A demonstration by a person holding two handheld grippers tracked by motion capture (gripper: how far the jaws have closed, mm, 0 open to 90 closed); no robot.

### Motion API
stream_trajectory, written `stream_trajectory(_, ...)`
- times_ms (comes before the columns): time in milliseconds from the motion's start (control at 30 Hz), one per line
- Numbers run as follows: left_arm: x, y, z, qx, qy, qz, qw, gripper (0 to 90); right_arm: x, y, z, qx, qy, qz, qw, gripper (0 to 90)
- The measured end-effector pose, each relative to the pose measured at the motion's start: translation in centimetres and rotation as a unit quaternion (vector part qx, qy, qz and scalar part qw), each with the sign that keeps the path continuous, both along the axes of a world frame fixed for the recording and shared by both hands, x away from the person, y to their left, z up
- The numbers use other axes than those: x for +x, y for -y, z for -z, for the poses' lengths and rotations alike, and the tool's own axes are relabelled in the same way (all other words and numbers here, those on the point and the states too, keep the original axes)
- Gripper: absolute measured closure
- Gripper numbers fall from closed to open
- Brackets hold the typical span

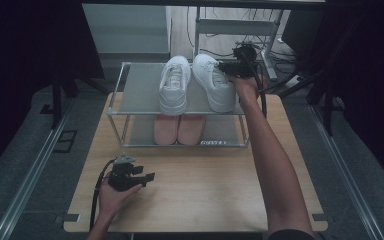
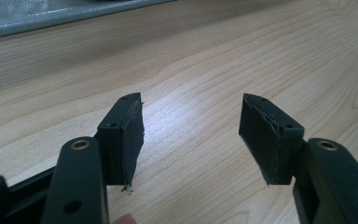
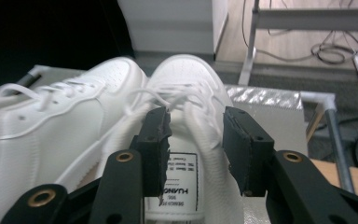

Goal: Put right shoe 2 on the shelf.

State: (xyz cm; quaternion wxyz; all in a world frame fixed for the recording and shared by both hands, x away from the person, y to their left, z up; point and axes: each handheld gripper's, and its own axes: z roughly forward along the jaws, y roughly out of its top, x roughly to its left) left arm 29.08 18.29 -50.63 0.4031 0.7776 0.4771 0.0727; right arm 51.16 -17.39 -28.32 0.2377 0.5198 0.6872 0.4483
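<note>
We saw the left gripper resting low over the bare wooden table, at the near left, well apart from the shoe rack. In the left gripper view its jaws stood wide apart with nothing but wood grain between them, and one black pad looked frayed at its lower edge.

Further in, the metal rack stood on the far half of the table. On its lower shelf sat a pair of pink shoes, side by side, toes pointing toward us. On its top shelf sat two white sneakers. The left white sneaker lay near the middle of the shelf, and the right white sneaker lay just beside it, the two close at their far ends.

At the right, the right gripper reached over the far end of the rack to the right white sneaker. In the right gripper view its jaws stood partly open, one on each side of that sneaker's tongue and laces, above the printed label inside the shoe. We could not tell whether the pads pressed on the shoe; a gap showed beside at least one of them.
</note>
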Motion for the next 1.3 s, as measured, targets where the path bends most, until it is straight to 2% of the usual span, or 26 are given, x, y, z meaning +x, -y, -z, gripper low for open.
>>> stream_trajectory(67, -0.1, 0.0, -0.1, 0.000, 0.002, 0.001, 1.0000, 39.8, -0.8, 0.6, -0.4, 0.008, 0.011, -0.006, 0.9999, 62.2)
stream_trajectory(267, -0.2, 0.2, -0.3, -0.001, 0.005, 0.001, 1.0000, 39.8, -3.4, 2.4, -1.2, -0.003, 0.034, -0.019, 0.9992, 77.9)
stream_trajectory(400, -0.1, 0.2, -0.4, -0.001, 0.005, 0.000, 1.0000, 39.9, -4.9, 3.8, -0.7, -0.014, 0.040, -0.025, 0.9988, 85.0)
stream_trajectory(533, -0.1, 0.4, -0.4, 0.002, 0.006, 0.001, 1.0000, 39.8, -5.7, 4.9, 0.3, -0.025, 0.033, -0.028, 0.9987, 88.3)
stream_trajectory(767, -0.1, 0.7, -0.4, 0.007, 0.004, 0.006, 0.9999, 39.8, -6.0, 6.6, 3.3, -0.028, 0.009, -0.029, 0.9991, 89.5)
stream_trajectory(900, -0.2, 0.6, -0.4, 0.006, 0.003, 0.002, 1.0000, 39.8, -6.0, 6.9, 4.4, -0.028, 0.001, -0.030, 0.9992, 89.4)
stream_trajectory(1300, -0.4, 0.4, -0.3, 0.005, 0.005, 0.006, 1.0000, 39.8, -5.9, 6.4, 5.9, -0.035, -0.008, -0.037, 0.9987, 89.5)
